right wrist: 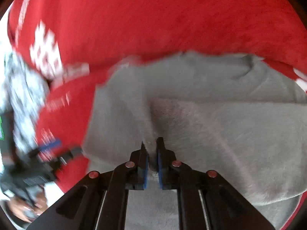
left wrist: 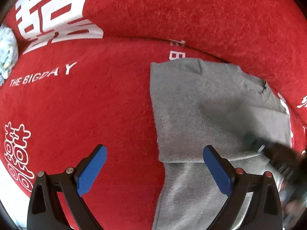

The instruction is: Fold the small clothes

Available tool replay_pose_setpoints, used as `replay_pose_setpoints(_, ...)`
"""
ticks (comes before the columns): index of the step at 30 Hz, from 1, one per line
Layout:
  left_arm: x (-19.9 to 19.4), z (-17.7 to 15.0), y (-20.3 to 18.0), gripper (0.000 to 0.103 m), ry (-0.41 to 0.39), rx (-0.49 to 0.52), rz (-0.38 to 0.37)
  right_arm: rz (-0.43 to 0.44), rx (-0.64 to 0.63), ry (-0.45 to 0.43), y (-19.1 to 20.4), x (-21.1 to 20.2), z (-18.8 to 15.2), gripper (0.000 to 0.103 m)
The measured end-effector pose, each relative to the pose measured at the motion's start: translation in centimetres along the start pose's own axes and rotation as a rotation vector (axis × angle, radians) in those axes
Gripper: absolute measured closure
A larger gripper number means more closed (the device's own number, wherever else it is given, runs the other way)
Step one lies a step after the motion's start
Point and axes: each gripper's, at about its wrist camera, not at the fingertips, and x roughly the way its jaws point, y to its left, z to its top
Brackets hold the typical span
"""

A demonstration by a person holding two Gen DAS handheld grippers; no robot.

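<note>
A grey knit garment (left wrist: 201, 105) lies partly folded on a red blanket (left wrist: 96, 105). My left gripper (left wrist: 154, 149) points down over the garment's left edge, open, with nothing between its blue pads (left wrist: 92, 170). One finger is over the blanket, the other over the grey cloth. In the right wrist view my right gripper (right wrist: 151, 142) has its jaws nearly together, with a raised ridge of the grey garment (right wrist: 211, 124) pinched between them. The right gripper (left wrist: 278, 157) shows as a dark blur at the garment's right side in the left wrist view.
The red blanket (right wrist: 153, 19) has white lettering and symbols (left wrist: 51, 19). A pale patterned cloth (left wrist: 6, 46) lies at its left edge. In the right wrist view the left gripper (right wrist: 49, 147) and a hand (right wrist: 23, 210) are blurred at the lower left.
</note>
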Motion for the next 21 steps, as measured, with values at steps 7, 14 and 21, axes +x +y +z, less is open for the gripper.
replay_pose_setpoints(7,0.9,0.3,-2.4,0.002,0.034,0.037,-0.094,0.091,0.255,-0.03,-6.7,-3.9,-4.6,0.062)
replay_pose_setpoints(14,3.5,1.1,-5.6,0.002,0.121,0.011,-0.213,0.113,0.752,-0.159,-19.3,-9.0,-10.9,0.061)
replay_pose_setpoints(21,4.0,1.3,-7.1,0.032,0.131,0.018,-0.197,0.205,0.976,-0.274,-25.0,-9.0,-11.6,0.087)
